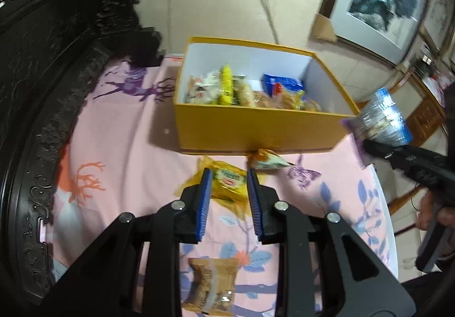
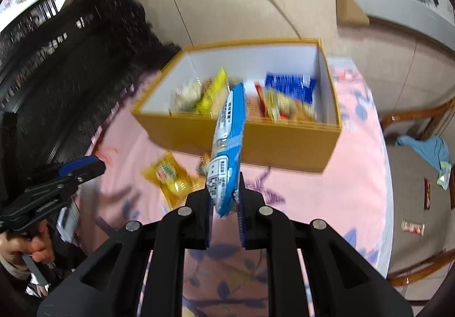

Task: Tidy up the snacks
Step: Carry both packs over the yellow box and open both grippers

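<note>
The right claw (image 2: 224,200) was clamped on 1 blue snack packet (image 2: 227,146), its long axis pointing ahead toward the yellow box (image 2: 256,143) just beyond. The left claw (image 1: 229,189) gripped a yellow packet (image 1: 227,183), short of the same box.

A pink printed surface (image 1: 119,146) carries a yellow box (image 1: 256,132), a green packet (image 1: 268,162) and a brown packet (image 1: 212,285).
</note>
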### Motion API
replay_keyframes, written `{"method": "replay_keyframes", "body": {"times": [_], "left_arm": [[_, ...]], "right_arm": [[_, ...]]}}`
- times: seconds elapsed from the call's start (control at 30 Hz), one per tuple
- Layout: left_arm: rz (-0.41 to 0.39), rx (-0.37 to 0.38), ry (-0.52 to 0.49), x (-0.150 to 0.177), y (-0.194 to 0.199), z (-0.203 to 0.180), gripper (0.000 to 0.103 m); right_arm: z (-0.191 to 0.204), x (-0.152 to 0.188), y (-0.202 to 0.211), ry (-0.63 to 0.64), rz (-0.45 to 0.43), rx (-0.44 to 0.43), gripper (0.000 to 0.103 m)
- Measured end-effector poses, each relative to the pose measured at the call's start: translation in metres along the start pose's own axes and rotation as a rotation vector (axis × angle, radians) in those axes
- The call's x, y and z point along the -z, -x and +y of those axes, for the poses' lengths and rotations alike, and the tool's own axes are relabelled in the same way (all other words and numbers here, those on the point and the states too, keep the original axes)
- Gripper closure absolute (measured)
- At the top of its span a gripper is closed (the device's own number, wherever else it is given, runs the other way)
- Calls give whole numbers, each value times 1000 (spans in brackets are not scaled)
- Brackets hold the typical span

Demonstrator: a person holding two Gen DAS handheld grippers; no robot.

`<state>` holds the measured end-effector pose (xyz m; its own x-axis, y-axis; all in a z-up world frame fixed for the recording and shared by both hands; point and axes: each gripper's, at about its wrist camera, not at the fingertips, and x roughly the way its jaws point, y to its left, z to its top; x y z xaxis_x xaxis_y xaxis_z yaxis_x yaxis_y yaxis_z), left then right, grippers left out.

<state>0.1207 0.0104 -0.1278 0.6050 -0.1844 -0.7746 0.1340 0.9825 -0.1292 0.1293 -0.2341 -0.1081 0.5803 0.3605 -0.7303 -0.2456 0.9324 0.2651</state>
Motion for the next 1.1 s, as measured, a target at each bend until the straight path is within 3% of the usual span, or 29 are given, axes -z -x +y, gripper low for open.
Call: {"method": "replay_keyframes", "body": {"times": [0.1,0.17,0.3,0.4,0.57,0.77,0.93,1.1], "left_arm": [[108,-14,37,23,-16,13,72],[214,-17,-8,51,-30,10,53],[392,-42,-160,104,-61,-8,52],[476,-81,-202,125,-80,-10,52],[449,-45,-151,118,-77,0,66],[314,3,-73,78,-42,15,66],[104,41,-60,3,-3,4,66],[-54,93,-73,-82,3,-21,66]], "right_arm": [[3,-5,8,6,-24,-13,89],[5,-3,6,-1,-16,-26,89],[9,2,-3,-1,15,-37,89],[9,6,-4,-11,27,-41,89],[7,8,-2,-20,23,-36,89],[1,5,3,-34,8,-27,89],[0,-16,10,-12,-41,-21,89],[-4,-59,14,18,-125,-7,89]]}}
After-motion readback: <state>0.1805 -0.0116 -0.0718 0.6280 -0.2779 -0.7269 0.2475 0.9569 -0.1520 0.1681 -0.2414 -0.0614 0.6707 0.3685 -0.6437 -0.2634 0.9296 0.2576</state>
